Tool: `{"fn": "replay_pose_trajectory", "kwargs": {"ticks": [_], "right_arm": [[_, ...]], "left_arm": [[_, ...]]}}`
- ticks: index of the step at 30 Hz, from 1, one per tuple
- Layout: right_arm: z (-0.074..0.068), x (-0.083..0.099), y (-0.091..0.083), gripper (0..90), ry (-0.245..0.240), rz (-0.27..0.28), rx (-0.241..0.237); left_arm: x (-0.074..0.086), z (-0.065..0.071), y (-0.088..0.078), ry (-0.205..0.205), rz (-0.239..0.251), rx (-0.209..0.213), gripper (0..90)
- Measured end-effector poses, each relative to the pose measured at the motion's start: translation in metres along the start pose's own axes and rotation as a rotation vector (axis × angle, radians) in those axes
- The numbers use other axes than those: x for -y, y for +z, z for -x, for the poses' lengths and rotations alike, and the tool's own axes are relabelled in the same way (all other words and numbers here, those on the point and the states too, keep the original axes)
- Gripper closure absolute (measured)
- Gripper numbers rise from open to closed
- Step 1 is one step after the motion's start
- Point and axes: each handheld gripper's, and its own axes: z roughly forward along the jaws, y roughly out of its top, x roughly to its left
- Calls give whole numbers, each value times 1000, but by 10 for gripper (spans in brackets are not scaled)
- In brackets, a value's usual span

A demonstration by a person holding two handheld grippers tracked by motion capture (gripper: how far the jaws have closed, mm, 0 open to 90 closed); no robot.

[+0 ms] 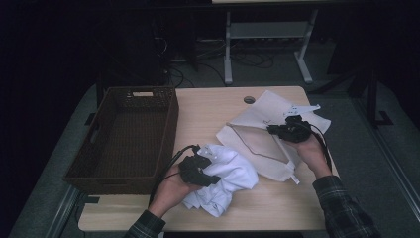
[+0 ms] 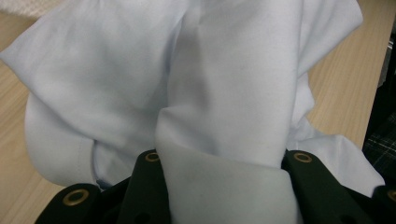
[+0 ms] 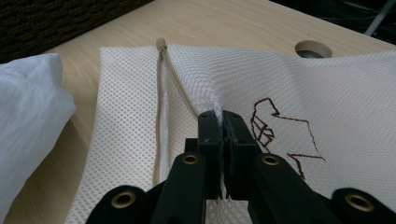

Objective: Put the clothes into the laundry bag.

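Nearest the person, the left gripper (image 1: 198,170) is clenched on a thick fold of the white garment (image 1: 228,181), which lies bunched on the worktop (image 1: 277,208) toward its front edge, just right of the brown wicker basket (image 1: 124,139). Farther back and to the right, the right gripper (image 1: 289,130) pinches the raised zipper edge of the cream mesh laundry bag (image 1: 257,141), lying flat beside the garment. Beyond the bag sits the worktop's round cable hole (image 1: 249,99).
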Motion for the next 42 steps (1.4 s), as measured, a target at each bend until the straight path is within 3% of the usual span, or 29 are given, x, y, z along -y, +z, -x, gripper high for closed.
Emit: {"fn": "replay_pose_trajectory", "kwargs": {"ticks": [18, 42], "right_arm": [[-6, 6, -3, 869, -12, -9, -39], [-22, 11, -18, 869, -43, 13, -112]], "left_arm": [[-32, 10, 5, 108, 13, 9, 655], [-55, 15, 38, 166, -12, 59, 654]]}}
